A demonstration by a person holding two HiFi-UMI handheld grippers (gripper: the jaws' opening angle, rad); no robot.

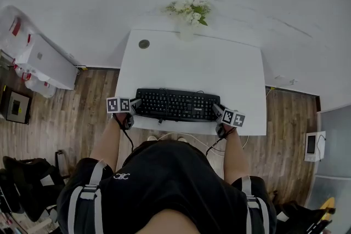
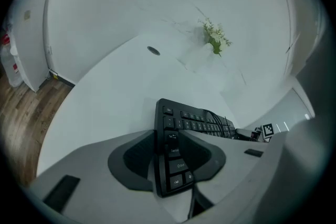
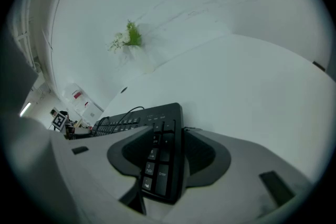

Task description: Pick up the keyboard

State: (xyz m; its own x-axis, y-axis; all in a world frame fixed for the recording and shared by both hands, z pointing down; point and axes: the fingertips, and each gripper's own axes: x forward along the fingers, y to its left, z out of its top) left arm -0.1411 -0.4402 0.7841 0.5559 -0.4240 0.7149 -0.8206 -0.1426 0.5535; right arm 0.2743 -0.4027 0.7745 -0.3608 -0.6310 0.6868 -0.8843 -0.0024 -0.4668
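A black keyboard (image 1: 176, 104) lies flat along the near edge of the white table (image 1: 192, 63). My left gripper (image 1: 135, 102) is at its left end and my right gripper (image 1: 215, 109) at its right end. In the left gripper view the keyboard's left key column (image 2: 173, 162) runs between the two dark pads (image 2: 134, 157). In the right gripper view the number-pad end (image 3: 160, 165) sits between the pads (image 3: 202, 157). Both grippers straddle the keyboard ends with the jaws open, pads close beside it, no firm squeeze visible.
A vase of white flowers (image 1: 189, 11) stands at the table's far edge, near a round cable hole (image 1: 143, 44). The keyboard's cable (image 1: 186, 137) hangs off the near edge. White bags and a cabinet (image 1: 38, 57) stand on the wooden floor at left.
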